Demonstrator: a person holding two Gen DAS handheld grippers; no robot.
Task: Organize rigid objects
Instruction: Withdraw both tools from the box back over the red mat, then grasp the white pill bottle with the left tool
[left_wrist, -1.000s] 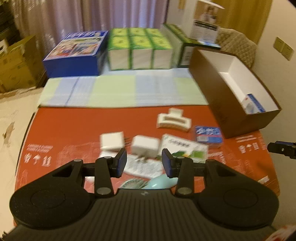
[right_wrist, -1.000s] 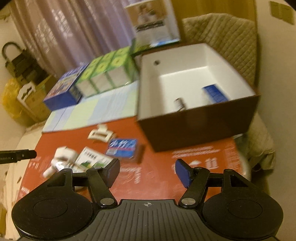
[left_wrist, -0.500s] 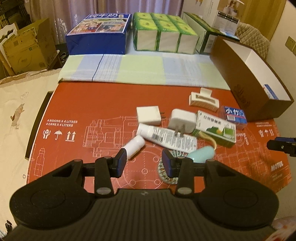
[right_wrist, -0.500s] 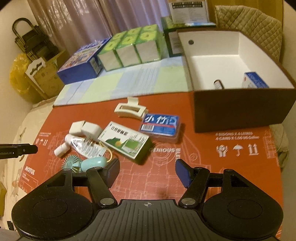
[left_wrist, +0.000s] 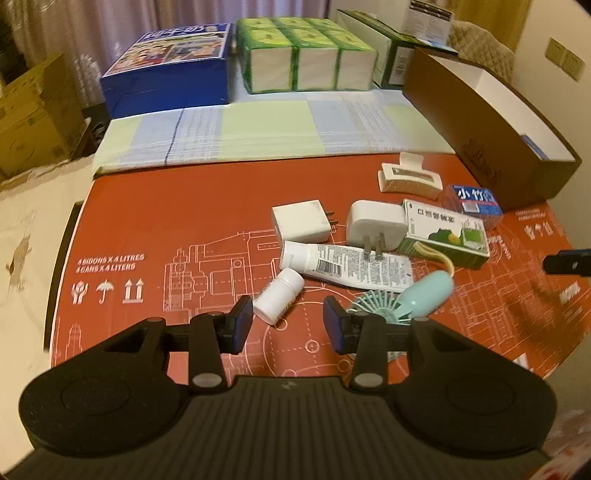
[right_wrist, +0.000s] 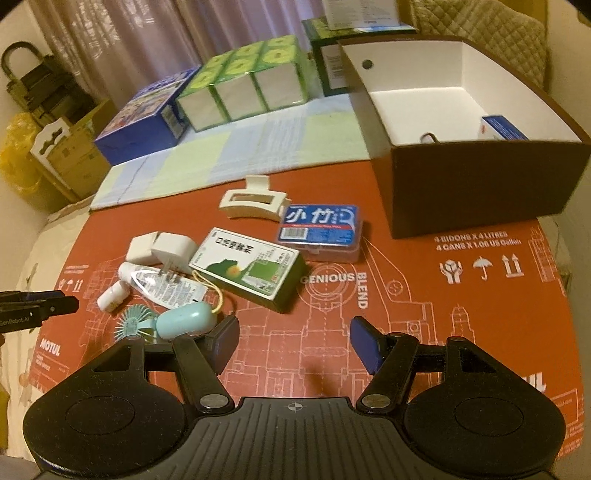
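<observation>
Small items lie clustered on a red printed mat (left_wrist: 166, 221). A small white bottle (left_wrist: 279, 295) lies just ahead of my left gripper (left_wrist: 288, 325), which is open and empty. Beyond it lie a white tube (left_wrist: 347, 266), two white chargers (left_wrist: 301, 220) (left_wrist: 375, 223), a green box (left_wrist: 445, 236), a teal hand fan (left_wrist: 410, 301), a cream hair clip (left_wrist: 410, 177) and a blue case (left_wrist: 474, 199). My right gripper (right_wrist: 293, 339) hovers open and empty over bare mat, near the green box (right_wrist: 247, 267) and the blue case (right_wrist: 321, 227). The brown box (right_wrist: 480, 192) holds a blue carton (right_wrist: 500, 127).
Behind the mat lie a checked cloth (left_wrist: 258, 125), a blue box (left_wrist: 170, 62), green tissue packs (left_wrist: 306, 59) and a dark green box (left_wrist: 391, 51). Cardboard boxes (right_wrist: 74, 155) stand at the left. The left gripper's tip (right_wrist: 37, 306) shows at the right wrist view's left edge.
Both grippers have dropped closer to the mat and shifted; the item cluster now sits nearer and larger in both views. The jaws of both kept their width.
</observation>
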